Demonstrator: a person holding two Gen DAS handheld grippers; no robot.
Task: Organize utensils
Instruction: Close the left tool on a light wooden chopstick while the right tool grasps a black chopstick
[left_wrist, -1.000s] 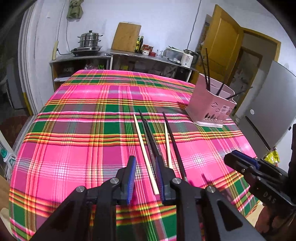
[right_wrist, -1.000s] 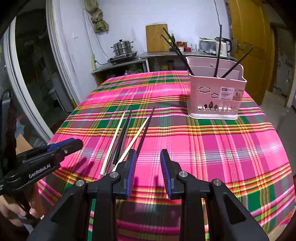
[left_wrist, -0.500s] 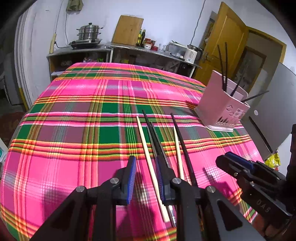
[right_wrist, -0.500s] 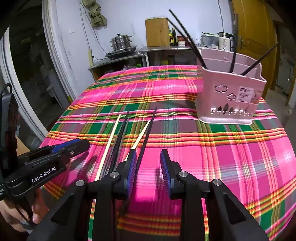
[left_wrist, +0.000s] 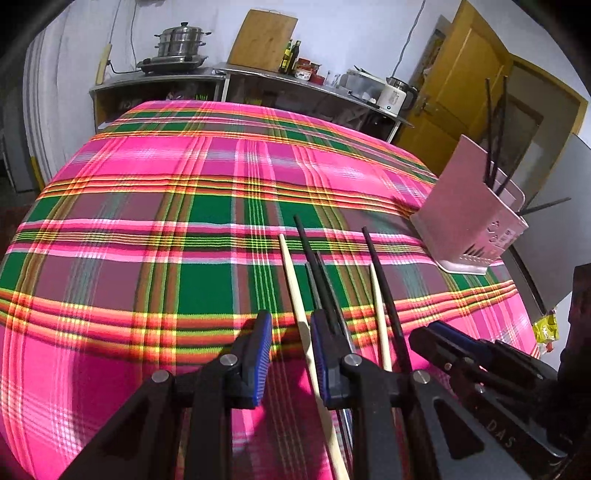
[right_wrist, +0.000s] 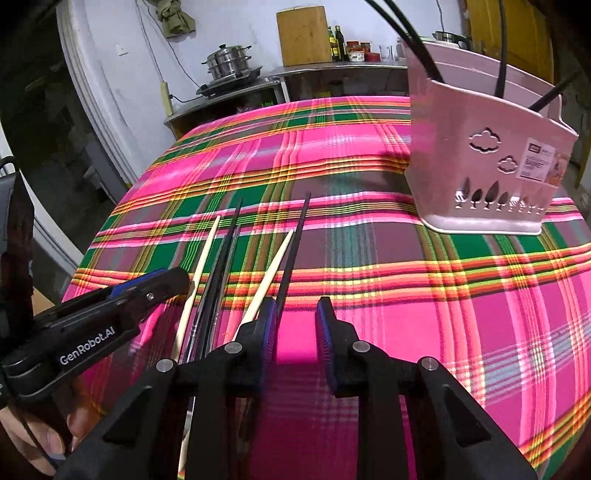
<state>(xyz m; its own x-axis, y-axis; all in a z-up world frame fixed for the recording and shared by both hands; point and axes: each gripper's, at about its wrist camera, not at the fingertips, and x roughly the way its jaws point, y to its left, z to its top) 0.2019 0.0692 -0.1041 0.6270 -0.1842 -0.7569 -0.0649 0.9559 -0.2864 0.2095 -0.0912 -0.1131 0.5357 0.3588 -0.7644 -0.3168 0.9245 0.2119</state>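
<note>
Several chopsticks lie side by side on the pink plaid tablecloth (left_wrist: 147, 221): two pale wooden ones (left_wrist: 295, 295) (right_wrist: 273, 266) and several black ones (left_wrist: 317, 269) (right_wrist: 221, 266). My left gripper (left_wrist: 290, 354) is open, low over the cloth, with a pale chopstick running between its fingers. My right gripper (right_wrist: 295, 332) is open and empty, just right of the chopsticks, its left finger over a black one's near end. A pink utensil holder (left_wrist: 469, 218) (right_wrist: 484, 166) with black chopsticks standing in it sits at the table's right.
Each gripper shows in the other's view: the right one (left_wrist: 480, 362), the left one (right_wrist: 110, 310). A counter (left_wrist: 207, 74) with a steamer pot (left_wrist: 181, 40), cutting board and kettle stands behind the table. A yellow door (left_wrist: 472, 85) is at the right.
Both grippers have moved forward and lower toward the chopsticks. The pale chopstick now lies between my left gripper's fingers. The holder looms larger in the right wrist view.
</note>
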